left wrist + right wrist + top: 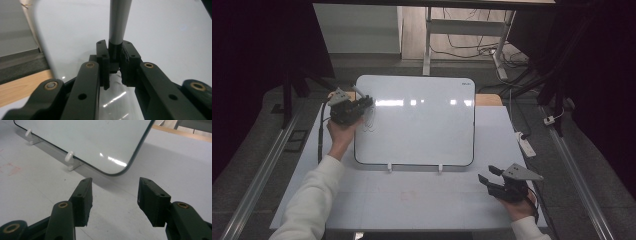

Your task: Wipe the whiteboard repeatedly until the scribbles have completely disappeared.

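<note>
- Left gripper (364, 103) clamps a marker (119, 22) over the whiteboard's (422, 125) upper-left, by faint scribbles (370, 122).
- Right gripper (113, 200), jaws apart, rests on the table (37, 192) nr board's lower-right corner.
- Left gripper view shows the marker's grey barrel up close.

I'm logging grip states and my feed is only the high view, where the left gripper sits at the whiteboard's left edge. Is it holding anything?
Observer: Yes. In the left gripper view the left gripper is shut on a marker, a grey barrel with a black end clamped between the jaws.
Operator: And the right one near the table's front right corner?
Observer: The right gripper is open with nothing between its jaws, over bare table.
Operator: What is it aimed at?
Observer: The whiteboard, at its rounded lower corner, with a white support clip close by.
</note>
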`<state>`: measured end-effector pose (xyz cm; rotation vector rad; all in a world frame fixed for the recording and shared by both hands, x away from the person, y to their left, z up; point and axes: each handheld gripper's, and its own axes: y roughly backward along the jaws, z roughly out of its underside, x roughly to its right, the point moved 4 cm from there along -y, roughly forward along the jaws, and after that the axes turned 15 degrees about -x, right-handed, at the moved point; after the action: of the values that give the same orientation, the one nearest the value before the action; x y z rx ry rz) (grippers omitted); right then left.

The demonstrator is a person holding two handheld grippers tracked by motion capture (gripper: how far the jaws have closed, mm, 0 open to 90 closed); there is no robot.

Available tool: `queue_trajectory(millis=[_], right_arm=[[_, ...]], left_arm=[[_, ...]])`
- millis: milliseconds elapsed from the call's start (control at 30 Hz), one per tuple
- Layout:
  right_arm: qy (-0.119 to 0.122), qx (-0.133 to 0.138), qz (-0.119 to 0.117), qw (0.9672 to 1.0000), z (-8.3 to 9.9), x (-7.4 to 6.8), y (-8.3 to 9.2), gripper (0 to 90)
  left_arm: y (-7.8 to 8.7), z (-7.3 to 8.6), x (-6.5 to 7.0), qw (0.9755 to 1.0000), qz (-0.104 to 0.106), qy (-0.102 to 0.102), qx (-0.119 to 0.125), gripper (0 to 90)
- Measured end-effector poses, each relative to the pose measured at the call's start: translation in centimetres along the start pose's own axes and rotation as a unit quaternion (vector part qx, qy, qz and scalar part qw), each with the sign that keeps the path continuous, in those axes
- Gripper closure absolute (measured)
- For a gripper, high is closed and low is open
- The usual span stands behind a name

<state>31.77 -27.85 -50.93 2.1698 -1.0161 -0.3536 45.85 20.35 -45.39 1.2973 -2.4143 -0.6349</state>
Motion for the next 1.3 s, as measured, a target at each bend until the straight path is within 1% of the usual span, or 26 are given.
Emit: queue_trajectory(millis=[67,167,233,267,333,400,433,467,533,567,600,667,733,800,833,867,900,933,1000,1033,1067,1133,1200,1233,1267,1300], right_arm=[[-0.003,-0.003,0.002,1.0,0.3,0.1,0.0,45.3],[-0.004,-0.004,0.005,1.0,0.6,0.2,0.2,45.1],[-0.003,-0.003,0.007,1.0,0.6,0.1,0.3,45.0],[-0.002,-0.002,0.009,1.0,0.6,0.1,0.4,45.0],[-0.002,-0.001,0.008,1.0,0.6,0.2,0.5,45.0],[-0.003,-0.004,0.007,1.0,0.7,0.2,0.4,45.0],[-0.003,-0.006,0.007,1.0,0.8,0.2,0.3,45.0],[-0.003,-0.007,0.007,0.9999,0.9,0.2,0.2,44.9],[-0.004,-0.009,0.007,0.9999,0.9,0.2,0.1,44.9],[-0.004,-0.008,0.007,0.9999,0.9,0.2,0.2,44.9],[-0.003,-0.007,0.007,0.9999,0.9,0.1,0.3,44.9],[-0.002,-0.004,0.006,1.0,0.7,0.1,0.4,44.9],[-0.001,-0.004,0.004,1.0,0.8,0.0,0.3,44.9],[-0.001,-0.009,0.002,1.0,0.9,0.0,0.1,44.9],[-0.001,-0.011,0.002,0.9999,1.0,0.0,0.0,44.9],[-0.001,-0.012,0.003,0.9999,1.0,0.0,0.0,44.9],[-0.001,-0.012,0.004,0.9999,1.0,0.0,0.0,44.9],[-0.003,-0.012,0.004,0.9999,1.0,0.1,0.0,44.9],[-0.004,-0.009,0.006,0.9999,0.9,0.1,0.1,44.9],[-0.004,-0.007,0.006,0.9999,0.8,0.1,0.2,44.9],[-0.004,-0.006,0.006,1.0,0.8,0.1,0.2,44.9],[-0.002,-0.005,0.006,1.0,0.8,0.0,0.3,44.9],[-0.002,-0.008,0.003,1.0,0.9,0.0,0.1,44.9],[-0.002,-0.011,0.002,0.9999,1.0,0.0,0.0,44.8],[-0.002,-0.013,0.002,0.9999,1.0,0.0,-0.2,44.8],[-0.003,-0.014,0.002,0.9999,1.1,0.1,-0.2,44.8]], left_arm=[[0.2,-0.3,-0.1,0.9999,-0.01,-0.001,0.006,77.7],[0.9,-1.0,-1.9,0.9991,-0.024,0.031,0.017,77.7],[1.0,-1.0,-2.4,0.9985,-0.017,0.047,0.02,77.7],[0.8,-0.9,-2.1,0.999,-0.012,0.039,0.017,77.7],[0.1,-0.7,-0.7,0.9999,-0.008,0.01,0.006,77.7],[-0.3,-0.6,0.3,1.0,-0.004,-0.007,0.0,77.7],[-0.2,-0.7,0.3,0.9999,-0.011,-0.01,0.0,77.7],[0.1,-0.9,-0.2,0.9997,-0.022,-0.005,0.006,77.7],[0.8,-1.1,-1.8,0.9991,-0.029,0.028,0.015,77.8],[1.0,-1.0,-2.5,0.9987,-0.03,0.038,0.016,77.7],[1.2,-0.9,-2.9,0.9985,-0.033,0.04,0.015,77.7],[1.3,-0.5,-2.7,0.9989,-0.03,0.034,0.01,77.8],[1.1,0.1,-1.8,0.9996,-0.023,0.017,0.0,77.8],[0.8,0.8,-0.7,0.9999,-0.008,0.001,-0.006,77.8],[0.7,0.9,-0.3,0.9999,-0.011,-0.009,-0.009,77.7],[0.8,0.9,-0.2,0.9998,-0.014,-0.013,-0.009,77.8],[0.9,0.6,-0.5,0.9997,-0.021,-0.008,-0.005,77.7],[1.2,0.3,-1.2,0.9995,-0.03,0.005,0.001,77.7],[1.7,-0.2,-2.6,0.9989,-0.029,0.036,0.01,77.7],[1.7,-0.2,-2.8,0.9987,-0.025,0.043,0.01,77.7],[1.6,0.0,-2.6,0.9991,-0.021,0.038,0.005,77.7],[1.2,0.6,-1.1,0.9998,-0.015,0.007,-0.01,77.7],[0.7,1.4,0.4,0.9997,-0.006,-0.016,-0.02,77.7],[0.6,1.7,0.7,0.9995,-0.004,-0.022,-0.021,77.7],[0.7,1.7,0.7,0.9995,-0.005,-0.024,-0.02,77.7],[0.9,1.4,0.2,0.9996,-0.015,-0.018,-0.014,77.7]])
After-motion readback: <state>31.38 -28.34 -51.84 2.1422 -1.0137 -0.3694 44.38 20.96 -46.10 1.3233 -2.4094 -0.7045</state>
